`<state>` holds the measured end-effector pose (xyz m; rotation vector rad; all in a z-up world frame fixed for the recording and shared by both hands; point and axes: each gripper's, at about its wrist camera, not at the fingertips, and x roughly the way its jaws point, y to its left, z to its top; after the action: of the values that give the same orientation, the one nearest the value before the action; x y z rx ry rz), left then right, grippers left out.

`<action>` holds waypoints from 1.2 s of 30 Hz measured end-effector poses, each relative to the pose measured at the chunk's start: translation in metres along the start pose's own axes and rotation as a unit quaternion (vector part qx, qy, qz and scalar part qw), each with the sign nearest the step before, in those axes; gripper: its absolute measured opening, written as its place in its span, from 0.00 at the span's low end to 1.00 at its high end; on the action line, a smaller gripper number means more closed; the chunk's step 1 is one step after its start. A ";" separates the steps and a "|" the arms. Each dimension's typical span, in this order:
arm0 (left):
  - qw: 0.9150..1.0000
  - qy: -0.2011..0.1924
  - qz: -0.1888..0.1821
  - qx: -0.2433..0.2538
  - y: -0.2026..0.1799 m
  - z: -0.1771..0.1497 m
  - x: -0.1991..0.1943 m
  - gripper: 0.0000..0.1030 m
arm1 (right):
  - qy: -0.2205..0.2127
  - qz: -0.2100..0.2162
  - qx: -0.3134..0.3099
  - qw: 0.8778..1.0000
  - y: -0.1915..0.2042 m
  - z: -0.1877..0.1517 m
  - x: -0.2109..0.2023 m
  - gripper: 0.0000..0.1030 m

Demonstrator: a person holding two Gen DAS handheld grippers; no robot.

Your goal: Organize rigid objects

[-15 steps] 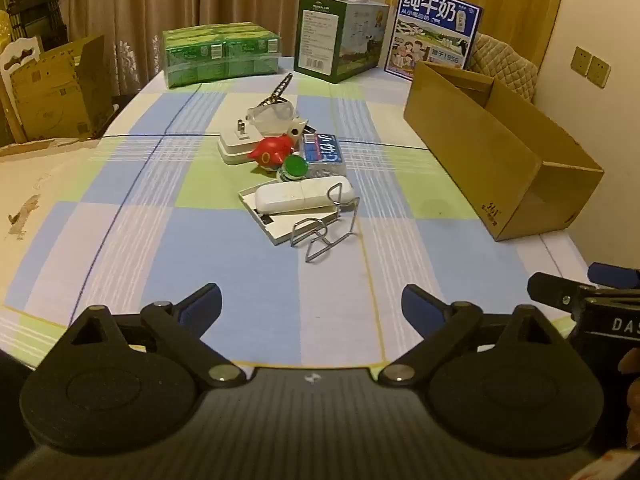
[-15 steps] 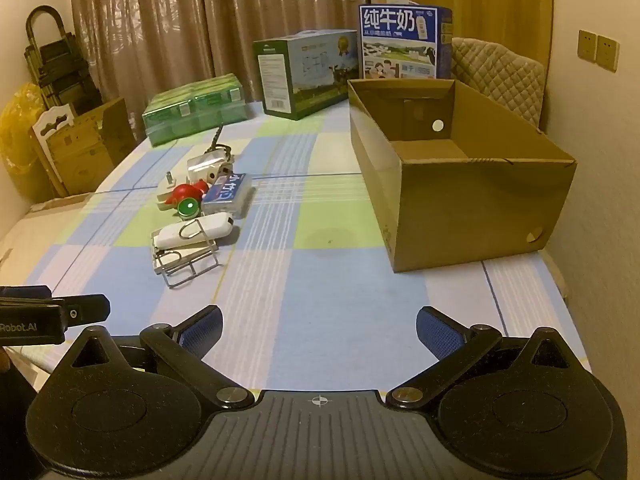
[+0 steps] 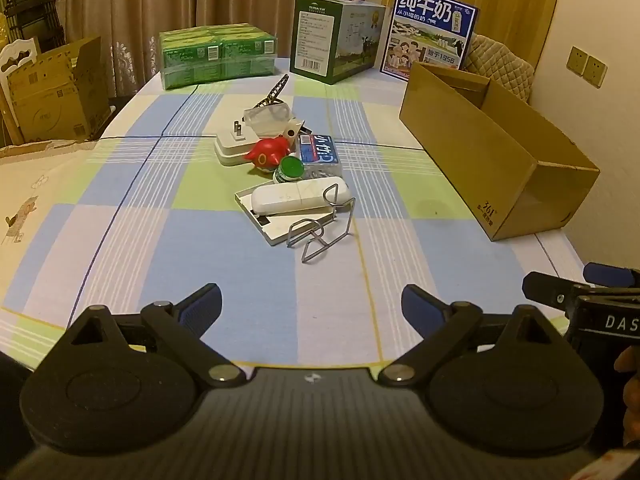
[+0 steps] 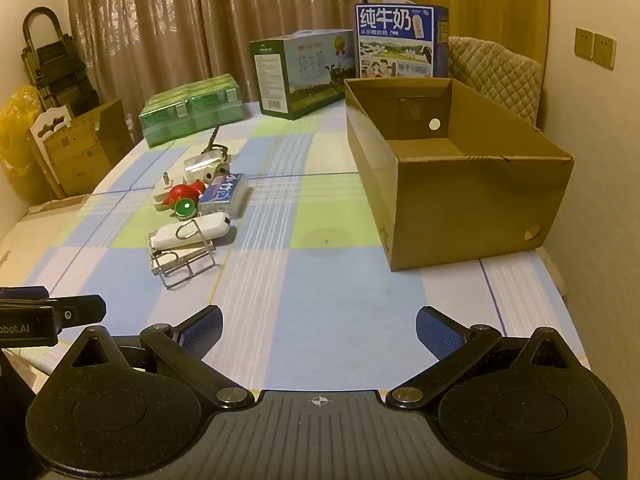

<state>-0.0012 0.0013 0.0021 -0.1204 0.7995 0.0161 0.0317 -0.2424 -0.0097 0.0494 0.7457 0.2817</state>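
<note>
So both grippers hang over the near edge of the checked tablecloth [image 3: 224, 264], and neither is holding anything. The left gripper [image 3: 311, 304] has its blue pads spread wide with only cloth between them, and the right gripper [image 4: 319, 326] is the same, jaws fully apart.

Counting the pile in the middle of the table: one white plug adapter [image 3: 234, 148], one red toy [image 3: 269, 152], one green-capped jar [image 3: 291, 168], one blue packet [image 3: 320, 151], one clear plastic case [image 3: 267, 115], one white oblong device [image 3: 298, 198] lying on one flat white tray [image 3: 272, 228], and one wire rack [image 3: 324, 236] at the near end. They're all bunched together, touching or overlapping. A dark ridged stick [image 3: 276, 90] pokes up behind the clear case.

One open cardboard box [image 4: 460, 200] sits well to the right of the pile. Along the far edge: one green shrink-wrapped pack [image 3: 218, 54], one green carton [image 3: 336, 38], one blue milk carton [image 3: 430, 34].

The right wrist view looks straight into the cardboard box, showing a bare floor and a round hole in its far wall; the left wrist view only catches its outer side and rim. Each view also catches the other gripper at its edge, and the left wrist view shows a bit of a hand [image 3: 632, 384] at the right.
</note>
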 end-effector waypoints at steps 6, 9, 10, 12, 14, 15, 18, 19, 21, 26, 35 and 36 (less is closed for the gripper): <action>1.000 0.000 0.001 0.000 -0.001 0.000 0.000 0.92 | 0.000 -0.001 0.000 1.000 0.001 -0.002 0.000 0.98; 1.000 0.000 0.002 0.000 -0.001 0.000 0.000 0.92 | -0.001 -0.001 0.000 1.000 0.001 -0.002 0.000 0.98; 1.000 0.000 0.001 0.000 -0.001 0.000 0.000 0.92 | -0.001 -0.001 0.000 1.000 0.001 -0.002 0.000 0.98; 1.000 0.000 0.001 0.000 -0.001 0.000 0.000 0.92 | -0.001 -0.001 0.000 1.000 0.001 -0.002 0.000 0.98; 1.000 0.000 0.000 0.000 -0.001 0.000 0.000 0.92 | 0.000 -0.001 0.000 1.000 0.001 -0.001 0.000 0.98; 1.000 0.000 0.000 0.000 -0.001 0.000 0.000 0.92 | 0.000 -0.001 0.000 1.000 0.001 -0.001 0.000 0.98; 1.000 0.000 0.001 0.000 -0.001 0.000 0.000 0.92 | 0.000 -0.001 0.000 1.000 0.000 -0.001 0.000 0.98; 1.000 0.000 0.001 0.000 -0.001 0.000 0.000 0.92 | 0.000 -0.001 0.000 1.000 0.001 -0.002 0.000 0.98; 1.000 0.000 0.001 0.000 -0.001 -0.001 0.000 0.92 | 0.000 -0.001 0.000 1.000 0.001 -0.002 0.000 0.98; 1.000 0.000 0.000 0.000 -0.001 -0.001 0.000 0.92 | 0.000 -0.001 0.001 1.000 0.001 -0.002 0.000 0.98; 1.000 0.000 0.000 -0.001 -0.002 -0.001 0.000 0.92 | 0.001 -0.001 0.001 1.000 0.002 -0.001 0.001 0.98; 1.000 0.000 0.000 -0.001 -0.002 -0.001 0.000 0.92 | 0.001 -0.001 0.001 1.000 0.002 0.000 0.001 0.98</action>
<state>-0.0017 -0.0003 0.0019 -0.1218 0.7991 0.0177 0.0318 -0.2407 -0.0101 0.0497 0.7481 0.2789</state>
